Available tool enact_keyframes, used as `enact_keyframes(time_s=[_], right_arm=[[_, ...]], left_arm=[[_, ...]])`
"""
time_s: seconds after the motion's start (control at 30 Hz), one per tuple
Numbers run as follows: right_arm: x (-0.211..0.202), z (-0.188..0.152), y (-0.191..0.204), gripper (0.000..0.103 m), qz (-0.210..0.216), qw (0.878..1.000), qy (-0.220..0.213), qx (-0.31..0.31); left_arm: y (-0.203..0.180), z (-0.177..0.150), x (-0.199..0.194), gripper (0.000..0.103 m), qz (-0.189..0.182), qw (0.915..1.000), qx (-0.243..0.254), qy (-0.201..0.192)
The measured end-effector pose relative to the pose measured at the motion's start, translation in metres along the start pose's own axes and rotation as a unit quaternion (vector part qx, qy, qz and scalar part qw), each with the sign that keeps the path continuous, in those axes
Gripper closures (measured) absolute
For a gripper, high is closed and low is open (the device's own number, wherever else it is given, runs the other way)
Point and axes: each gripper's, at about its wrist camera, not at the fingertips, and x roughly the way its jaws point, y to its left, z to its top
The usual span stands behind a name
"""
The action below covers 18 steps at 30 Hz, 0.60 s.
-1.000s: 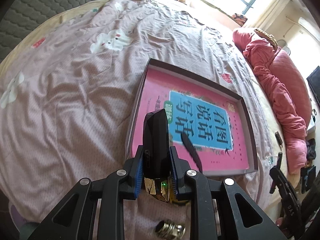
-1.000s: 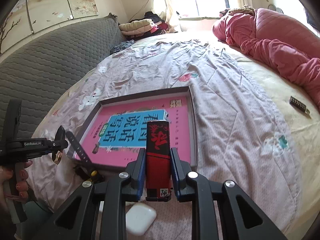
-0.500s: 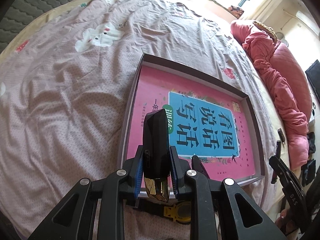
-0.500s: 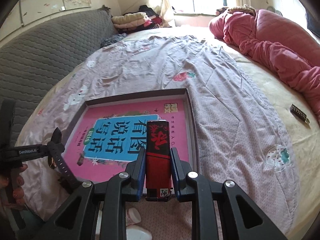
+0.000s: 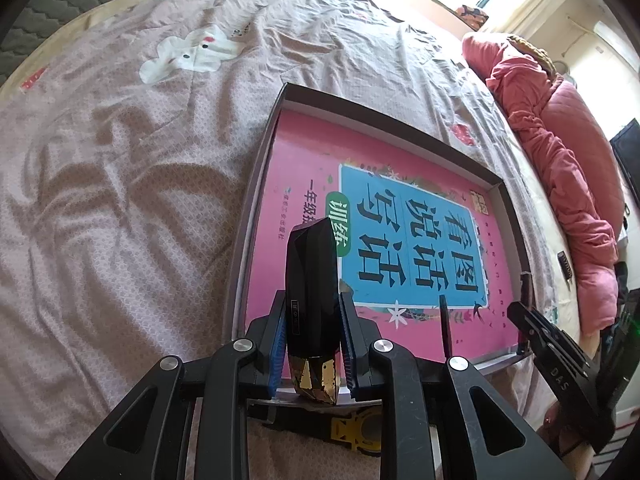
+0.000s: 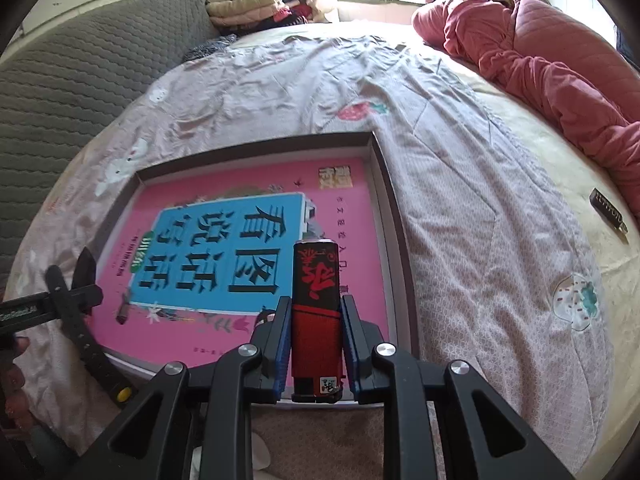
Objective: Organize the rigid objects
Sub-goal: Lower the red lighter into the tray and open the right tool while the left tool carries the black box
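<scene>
While clamped on one black-and-gold lighter [image 5: 313,300] at lower centre, left gripper [image 5: 313,332]; right gripper [image 6: 316,332] likewise, pinching one red lighter [image 6: 316,312]. Beyond both: one tray [image 5: 496,188], one pink book [image 5: 312,168] inside.

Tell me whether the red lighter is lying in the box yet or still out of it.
Out. The right tongs are clamped on the red lighter, holding it above the box.

Lowered and pushed forward over the tray [image 5: 256,184]: left gripper [image 5: 312,332] with black lighter [image 5: 312,280] now above the near left corner, right gripper [image 6: 316,336] with red lighter [image 6: 316,280] above the near right corner. Lost from sight: white case and metal fitting below.
</scene>
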Motion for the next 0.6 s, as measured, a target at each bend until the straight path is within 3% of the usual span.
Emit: enact_keyframes(time_s=[0.6], right_arm=[[0.014,-0.005,-0.008,0.079,-0.037,0.999,0.016,0.009]], left_arm=[[0.003,0.0,0.012,0.079,0.004,0.9999,-0.002,0.01]])
